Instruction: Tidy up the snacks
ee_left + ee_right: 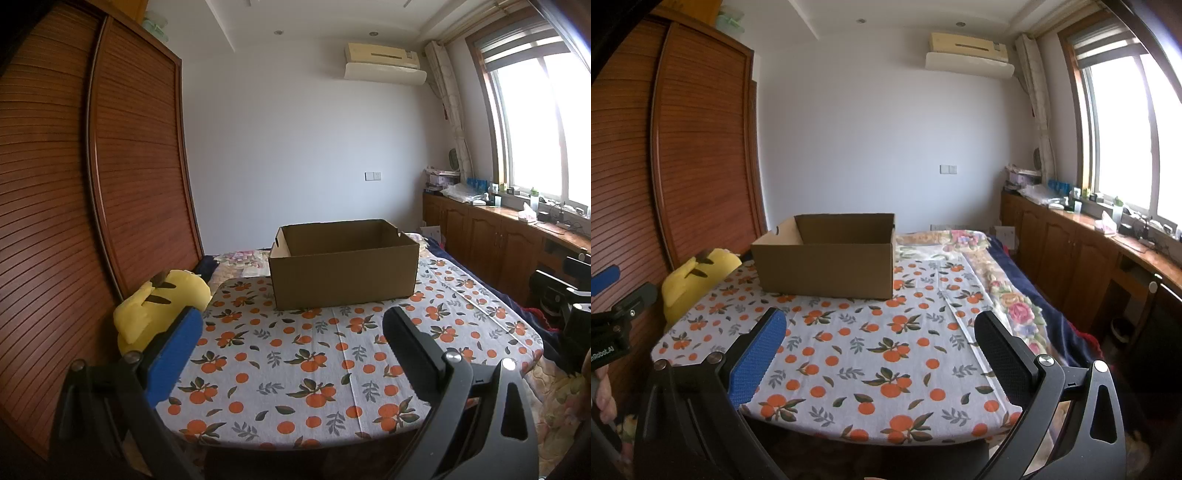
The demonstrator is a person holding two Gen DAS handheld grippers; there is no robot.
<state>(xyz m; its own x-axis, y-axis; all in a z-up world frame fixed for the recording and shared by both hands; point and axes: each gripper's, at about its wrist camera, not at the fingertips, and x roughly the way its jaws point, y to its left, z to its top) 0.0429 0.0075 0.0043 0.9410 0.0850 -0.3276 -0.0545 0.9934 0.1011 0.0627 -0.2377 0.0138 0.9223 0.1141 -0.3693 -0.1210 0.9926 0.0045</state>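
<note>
Two tongs, the left tongs [291,332] and right tongs [881,332], are being held apart and empty. No snacks are being shown; beyond both, the box [343,264] is sitting on the table [295,369], its long axis crosswise, nearer the left.

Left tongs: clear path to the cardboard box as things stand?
Probably yes. The left tongs are open and hold nothing, and only bare orange-print tablecloth lies between them and the open cardboard box. The yellow plush toy sits off to the side.

daylight from window [535,125] | glare blown out | fisheye edges dark, bent
</note>
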